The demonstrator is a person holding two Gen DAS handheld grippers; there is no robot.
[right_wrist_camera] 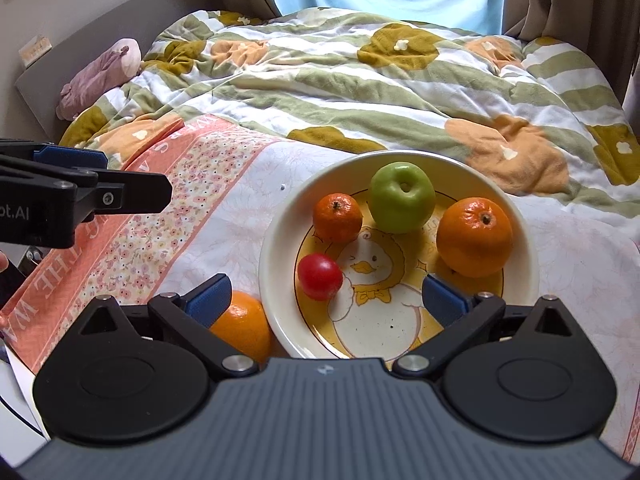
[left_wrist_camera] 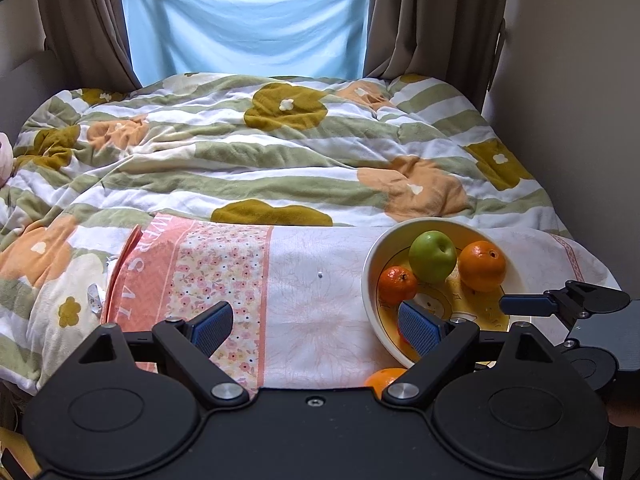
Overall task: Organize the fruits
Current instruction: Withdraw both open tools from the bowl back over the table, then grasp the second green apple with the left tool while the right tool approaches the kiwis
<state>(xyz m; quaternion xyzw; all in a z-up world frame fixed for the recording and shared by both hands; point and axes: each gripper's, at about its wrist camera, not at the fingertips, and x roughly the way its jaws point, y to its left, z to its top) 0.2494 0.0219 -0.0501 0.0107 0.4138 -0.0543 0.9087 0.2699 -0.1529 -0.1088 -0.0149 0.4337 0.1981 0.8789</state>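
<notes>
1. Gaping wide, the right gripper (right_wrist_camera: 326, 300) hangs over the near rim of the bowl (right_wrist_camera: 280, 240) with nothing between its blue pads; the small red fruit (right_wrist_camera: 320, 276) lies loose in the bowl just ahead of it.
2. The left gripper (left_wrist_camera: 316, 322) is spread open too, empty, over the cloth (left_wrist_camera: 320, 300).
3. The bowl also holds a green apple (right_wrist_camera: 402, 196), a small tangerine (right_wrist_camera: 337, 217) and a large orange (right_wrist_camera: 474, 236).
4. Another orange (right_wrist_camera: 244, 326) sits on the cloth, touching the bowl's outer wall.
5. The cloth lies over a flowered quilt (left_wrist_camera: 240, 152); behind it are curtains (left_wrist_camera: 408, 20) and a bright window (left_wrist_camera: 248, 16).
</notes>
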